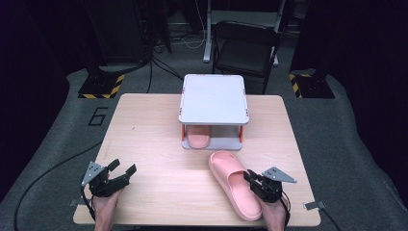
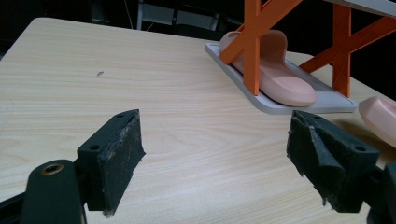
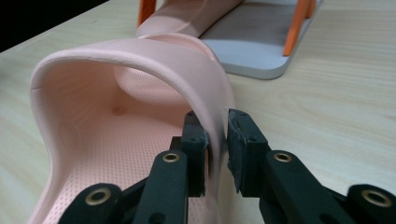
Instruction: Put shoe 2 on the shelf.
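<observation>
A pink slipper [image 1: 233,186] lies on the wooden table [image 1: 159,144] at the front right. My right gripper [image 1: 250,179] is shut on the edge of its strap; in the right gripper view the strap [image 3: 140,60] arches up and its side wall is pinched between the pads [image 3: 196,140]. A second pink slipper [image 1: 197,136] rests on the lower shelf of a small rack [image 1: 213,98] with a grey top and orange legs. My left gripper [image 1: 122,168] stands open at the front left over bare wood, nothing between its pads [image 2: 116,158].
The rack stands at the table's back middle; its orange legs [image 2: 252,46] and grey base plate [image 2: 299,100] appear in the left gripper view. A black chair [image 1: 246,48] and stands lie beyond the far edge. Cables trail off the front corners.
</observation>
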Demonstrator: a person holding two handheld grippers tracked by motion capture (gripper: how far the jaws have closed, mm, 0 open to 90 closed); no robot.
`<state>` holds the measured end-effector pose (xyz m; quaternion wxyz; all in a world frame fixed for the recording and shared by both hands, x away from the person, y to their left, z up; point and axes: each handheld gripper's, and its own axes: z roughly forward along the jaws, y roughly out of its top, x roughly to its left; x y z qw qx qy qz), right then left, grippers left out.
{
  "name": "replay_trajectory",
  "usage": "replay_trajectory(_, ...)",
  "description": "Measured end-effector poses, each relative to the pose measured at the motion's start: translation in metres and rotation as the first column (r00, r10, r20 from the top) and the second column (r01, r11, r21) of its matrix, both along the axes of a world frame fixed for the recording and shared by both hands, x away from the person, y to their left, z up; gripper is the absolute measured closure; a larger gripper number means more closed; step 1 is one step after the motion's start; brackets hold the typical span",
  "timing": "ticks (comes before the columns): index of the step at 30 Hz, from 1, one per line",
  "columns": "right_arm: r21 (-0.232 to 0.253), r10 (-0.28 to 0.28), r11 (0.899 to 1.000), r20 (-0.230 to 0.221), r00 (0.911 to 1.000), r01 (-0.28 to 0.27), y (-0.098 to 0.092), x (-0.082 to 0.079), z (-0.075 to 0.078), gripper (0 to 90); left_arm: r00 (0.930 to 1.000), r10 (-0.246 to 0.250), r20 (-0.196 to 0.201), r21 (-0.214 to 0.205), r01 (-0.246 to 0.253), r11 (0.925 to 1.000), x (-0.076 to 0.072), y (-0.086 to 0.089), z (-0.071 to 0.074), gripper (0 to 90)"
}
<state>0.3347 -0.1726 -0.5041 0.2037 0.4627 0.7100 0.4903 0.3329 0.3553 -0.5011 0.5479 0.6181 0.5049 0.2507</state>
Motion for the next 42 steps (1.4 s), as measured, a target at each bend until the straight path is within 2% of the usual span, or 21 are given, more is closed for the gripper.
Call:
replay_trajectory(1, 0.000, 0.000, 1.000, 0.000, 1.0000, 0.000, 0.000, 0.000, 0.000, 77.1, 1.0000, 0.000, 0.000, 0.000, 0.000, 1.0000, 0.000, 0.000, 0.000, 18.3)
replay_trajectory(3, -0.019, -0.050, 0.999, 0.009, 0.9987, 0.051, 0.001, 0.010, 0.004, 77.0, 1.0000, 0.004, 0.007, -0.004, -0.004, 1.0000, 0.001, 0.000, -0.001, 18.3)
replay_trajectory(5, -0.020, -0.066, 0.998, 0.004, 0.9978, 0.066, 0.001, 0.012, 0.004, 77.0, 1.0000, 0.004, 0.007, -0.004, -0.004, 1.0000, 0.001, 0.001, -0.001, 18.3)
replay_trajectory(6, -0.033, -0.073, 0.997, 0.008, 0.9973, 0.073, 0.001, 0.016, 0.005, 77.0, 1.0000, 0.005, 0.007, -0.005, -0.005, 1.0000, 0.001, 0.001, -0.001, 18.3)
replay_trajectory(7, -0.046, -0.106, 0.993, 0.016, 0.9943, 0.106, 0.004, 0.027, 0.007, 76.9, 1.0000, 0.006, 0.004, -0.002, -0.006, 1.0000, 0.001, 0.000, -0.001, 18.3)
replay_trajectory(9, -0.054, -0.113, 0.992, 0.020, 0.9935, 0.113, 0.005, 0.031, 0.007, 76.9, 1.0000, 0.006, 0.002, 0.000, -0.006, 1.0000, 0.001, 0.000, -0.001, 18.3)
replay_trajectory(12, -0.093, -0.143, 0.985, 0.034, 0.9891, 0.146, 0.014, 0.049, 0.010, 76.7, 1.0000, 0.006, -0.002, -0.001, -0.006, 1.0000, 0.001, 0.000, -0.001, 18.3)
replay_trajectory(15, -0.120, -0.147, 0.981, 0.056, 0.9876, 0.153, 0.022, 0.066, 0.012, 76.4, 0.9999, 0.011, 0.000, -0.003, -0.011, 0.9999, 0.001, 0.001, -0.001, 18.3)
replay_trajectory(20, -0.117, -0.184, 0.975, 0.071, 0.9804, 0.191, 0.032, 0.088, 0.013, 76.3, 0.9999, 0.015, 0.001, -0.010, -0.015, 0.9998, 0.001, 0.004, -0.002, 18.3)
replay_trajectory(21, -0.102, -0.189, 0.975, 0.079, 0.9787, 0.197, 0.034, 0.093, 0.012, 76.2, 0.9999, 0.015, 0.003, -0.009, -0.014, 0.9999, 0.002, 0.004, -0.002, 18.3)
replay_trajectory(24, -0.116, -0.209, 0.970, 0.061, 0.9759, 0.215, 0.038, 0.102, 0.011, 75.2, 0.9999, 0.017, -0.001, -0.010, -0.017, 0.9998, 0.002, 0.004, -0.002, 18.3)
replay_trajectory(27, -0.106, -0.232, 0.965, 0.068, 0.9702, 0.239, 0.042, 0.109, 0.007, 74.9, 0.9998, 0.017, -0.001, -0.010, -0.017, 0.9998, 0.002, 0.004, -0.002, 18.3)
replay_trajectory(28, -0.096, -0.247, 0.963, 0.056, 0.9674, 0.252, 0.043, 0.111, 0.005, 74.5, 0.9998, 0.018, -0.002, -0.011, -0.018, 0.9998, 0.002, 0.004, -0.002, 18.3)
replay_trajectory(31, -0.087, -0.255, 0.962, 0.051, 0.9655, 0.259, 0.045, 0.115, 0.002, 73.0, 0.9998, 0.016, -0.011, -0.012, -0.016, 0.9998, 0.002, 0.005, -0.003, 18.3)
replay_trajectory(32, -0.091, -0.252, 0.962, 0.047, 0.9664, 0.256, 0.046, 0.116, 0.001, 71.4, 0.9998, 0.020, -0.006, -0.011, -0.020, 0.9997, 0.002, 0.004, -0.002, 18.3)
replay_trajectory(34, -0.052, -0.231, 0.971, 0.028, 0.9727, 0.232, 0.044, 0.116, 0.001, 62.4, 0.9998, 0.019, -0.003, -0.007, -0.019, 0.9998, 0.001, 0.005, -0.002, 18.3)
replay_trajectory(37, -0.026, -0.176, 0.984, 0.041, 0.9835, 0.177, 0.037, 0.112, 0.002, 48.0, 0.9998, 0.016, -0.011, -0.015, -0.017, 0.9997, 0.001, 0.007, -0.002, 18.4)
replay_trajectory(39, -0.024, -0.127, 0.991, 0.024, 0.9916, 0.128, 0.031, 0.106, 0.006, 40.2, 0.9997, 0.026, -0.005, -0.019, -0.026, 0.9995, 0.001, 0.007, -0.002, 18.4)
replay_trajectory(42, -0.018, -0.055, 0.998, 0.070, 0.9960, 0.056, 0.017, 0.086, 0.010, 31.3, 0.9998, 0.018, -0.008, -0.019, -0.018, 0.9997, 0.001, 0.006, -0.001, 18.4)
